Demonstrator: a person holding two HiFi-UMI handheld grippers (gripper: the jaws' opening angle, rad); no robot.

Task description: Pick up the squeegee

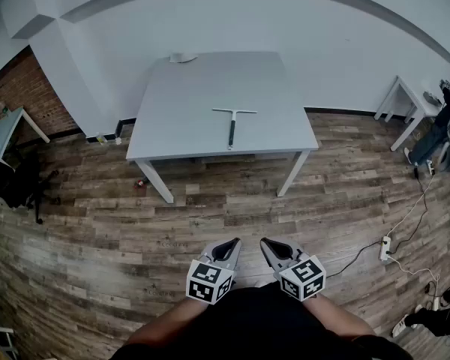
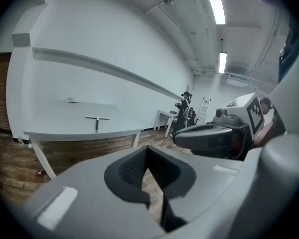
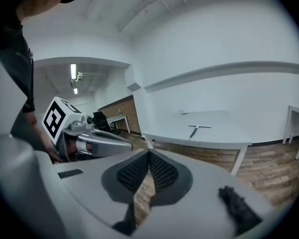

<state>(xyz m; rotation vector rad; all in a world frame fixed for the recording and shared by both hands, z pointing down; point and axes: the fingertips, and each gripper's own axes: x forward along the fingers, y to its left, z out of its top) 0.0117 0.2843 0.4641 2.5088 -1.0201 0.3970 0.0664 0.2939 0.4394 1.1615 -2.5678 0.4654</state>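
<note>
Obj. [image 1: 182, 57] at far edge of table [image 1: 172, 126]: too small to be identified. Same for red item [image 1: 140, 183] on floor [image 1: 97, 238]. Squeegee [image 3: 195, 131] detail can't be made out in right gripper view. Forearms [image 1: 161, 327] cut off at btm edge.

All three views toward the far table [image 1: 181, 118]

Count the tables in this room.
3: the grey table in the middle, bearing the squeegee; a white table by the right wall; a third table at the far left. More may be hidden out of frame.
</note>
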